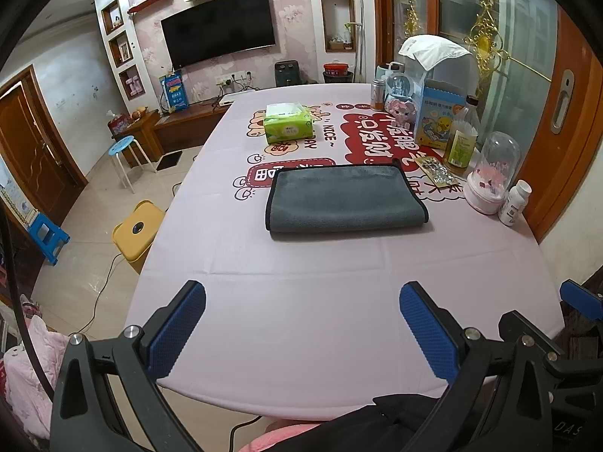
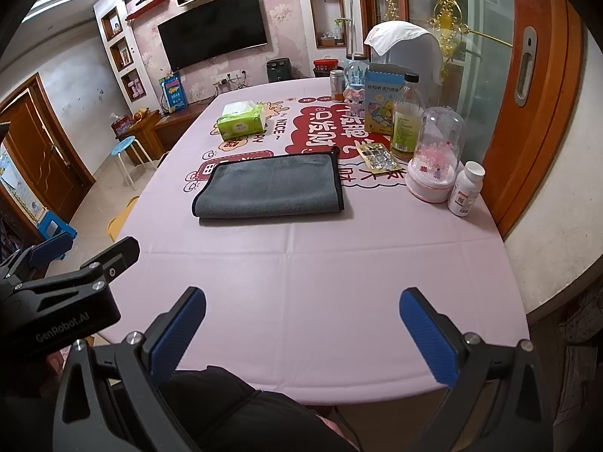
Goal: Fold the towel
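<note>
A grey towel [image 1: 345, 197] with black trim lies folded flat in a rectangle on the middle of the pink table [image 1: 301, 301]; it also shows in the right wrist view [image 2: 271, 188]. My left gripper [image 1: 301, 316] is open and empty, held back over the near table edge, well short of the towel. My right gripper [image 2: 301, 324] is open and empty too, also near the front edge. The left gripper's body [image 2: 56, 293] shows at the left of the right wrist view.
A green tissue pack [image 1: 288, 122] lies beyond the towel. Along the table's right side stand a bottle [image 1: 461, 135], a glass dome [image 1: 490, 173], a white pill bottle [image 1: 514, 203], a blue box [image 1: 439, 116] and a blister pack [image 1: 437, 171]. Stools stand on the floor to the left.
</note>
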{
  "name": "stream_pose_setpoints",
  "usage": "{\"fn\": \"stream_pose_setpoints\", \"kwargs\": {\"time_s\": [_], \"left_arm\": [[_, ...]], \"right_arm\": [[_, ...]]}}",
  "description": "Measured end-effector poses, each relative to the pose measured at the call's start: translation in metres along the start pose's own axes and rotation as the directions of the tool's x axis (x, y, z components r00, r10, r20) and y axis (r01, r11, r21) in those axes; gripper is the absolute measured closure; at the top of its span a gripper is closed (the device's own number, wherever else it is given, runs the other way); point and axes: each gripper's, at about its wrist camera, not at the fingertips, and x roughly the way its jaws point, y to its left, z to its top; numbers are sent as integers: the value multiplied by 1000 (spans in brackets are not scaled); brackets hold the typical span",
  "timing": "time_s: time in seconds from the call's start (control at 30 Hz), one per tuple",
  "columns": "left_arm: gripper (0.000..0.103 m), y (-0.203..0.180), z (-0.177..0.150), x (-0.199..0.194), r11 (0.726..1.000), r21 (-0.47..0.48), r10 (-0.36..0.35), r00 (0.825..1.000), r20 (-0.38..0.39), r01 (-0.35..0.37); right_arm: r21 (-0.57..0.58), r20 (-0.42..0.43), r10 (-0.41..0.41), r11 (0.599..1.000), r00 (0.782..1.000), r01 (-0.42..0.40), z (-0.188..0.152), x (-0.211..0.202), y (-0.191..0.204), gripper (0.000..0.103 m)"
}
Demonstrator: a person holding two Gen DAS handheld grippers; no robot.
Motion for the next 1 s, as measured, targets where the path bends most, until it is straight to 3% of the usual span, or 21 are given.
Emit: {"fn": "stream_pose_setpoints", "kwargs": {"time_s": [1.0], "left_arm": [[1, -3, 3, 0, 1000, 4, 1, 1000, -4, -1]], "right_arm": [[1, -14, -1, 1000, 1000, 1, -4, 1, 0, 0]]}}
